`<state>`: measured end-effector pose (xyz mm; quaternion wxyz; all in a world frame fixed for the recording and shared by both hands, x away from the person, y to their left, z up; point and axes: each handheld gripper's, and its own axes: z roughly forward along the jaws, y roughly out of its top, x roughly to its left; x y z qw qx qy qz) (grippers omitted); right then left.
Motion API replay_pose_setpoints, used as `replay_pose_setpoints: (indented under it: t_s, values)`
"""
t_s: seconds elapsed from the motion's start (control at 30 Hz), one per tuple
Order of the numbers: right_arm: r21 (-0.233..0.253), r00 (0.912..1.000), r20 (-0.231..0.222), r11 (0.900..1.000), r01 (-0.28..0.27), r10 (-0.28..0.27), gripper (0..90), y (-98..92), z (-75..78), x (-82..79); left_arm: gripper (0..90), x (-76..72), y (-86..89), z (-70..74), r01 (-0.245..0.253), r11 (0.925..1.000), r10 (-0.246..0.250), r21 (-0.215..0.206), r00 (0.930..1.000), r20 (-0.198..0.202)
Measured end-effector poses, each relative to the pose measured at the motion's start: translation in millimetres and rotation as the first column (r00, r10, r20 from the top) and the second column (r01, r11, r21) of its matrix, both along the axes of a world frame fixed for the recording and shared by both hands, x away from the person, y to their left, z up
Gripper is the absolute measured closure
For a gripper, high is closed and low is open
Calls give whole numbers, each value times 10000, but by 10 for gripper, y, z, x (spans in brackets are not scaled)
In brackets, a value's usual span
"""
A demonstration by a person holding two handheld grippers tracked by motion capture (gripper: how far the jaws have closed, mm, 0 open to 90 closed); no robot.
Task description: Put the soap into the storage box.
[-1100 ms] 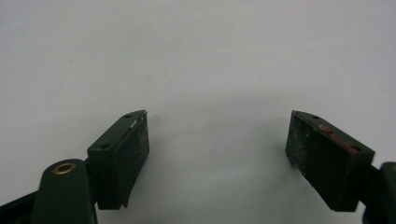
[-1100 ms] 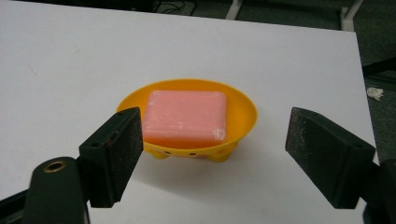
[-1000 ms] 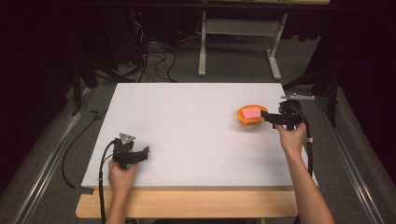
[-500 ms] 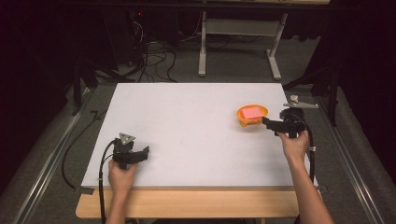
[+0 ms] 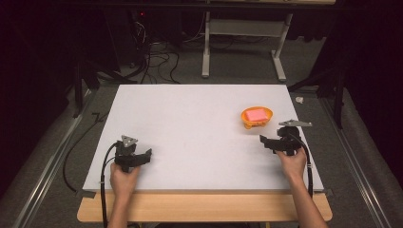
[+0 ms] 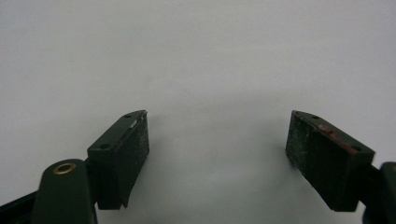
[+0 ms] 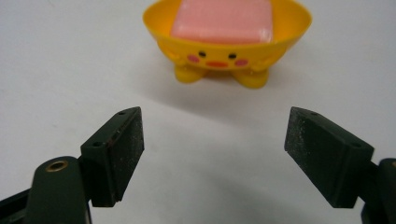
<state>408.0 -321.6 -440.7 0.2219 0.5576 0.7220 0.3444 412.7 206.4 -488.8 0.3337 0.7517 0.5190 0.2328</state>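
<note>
A yellow duck-faced bowl (image 5: 256, 119) (image 7: 229, 51) stands at the right of the white table top (image 5: 190, 123), with a pink block (image 5: 256, 114) (image 7: 222, 21) lying in it. My right gripper (image 5: 264, 141) (image 7: 212, 144) is a short way in front of the bowl, apart from it, open, with nothing between its jaws. At the front left, my left gripper (image 5: 146, 156) (image 6: 217, 149) rests low over bare table, open and holding nothing.
A wooden strip (image 5: 199, 207) runs along the front edge of the table. Beyond the far edge, a grey stand (image 5: 242, 47) and loose cables (image 5: 152, 52) sit on the dark floor. Metal rails (image 5: 47, 161) run along both sides.
My right gripper has drawn back from beside the bowl toward the front edge. The pink block stays in the bowl. The left gripper has not moved.
</note>
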Motion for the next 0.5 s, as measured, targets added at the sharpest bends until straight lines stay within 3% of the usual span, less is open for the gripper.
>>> replay_pose_setpoints:
  t_s: [0.03,0.23,0.33,0.5]
  values:
    - [-146,9998,-170,9999,-55,52,205,28,-103,-1,216,0,-1,-1,-13,10000,13,5,10000,20]
    - [-713,9983,-590,9974,-41,-1,196,92,-362,7,216,0,-2,-1,-14,10000,14,7,10000,22]
    - [-1035,9992,-399,9946,-68,27,189,128,-402,-9,216,-1,-2,-1,-15,10000,15,13,10000,23]
    - [-1011,9994,-339,9949,-67,32,188,123,-410,-12,216,-2,-3,-1,-20,10000,20,17,10000,31]
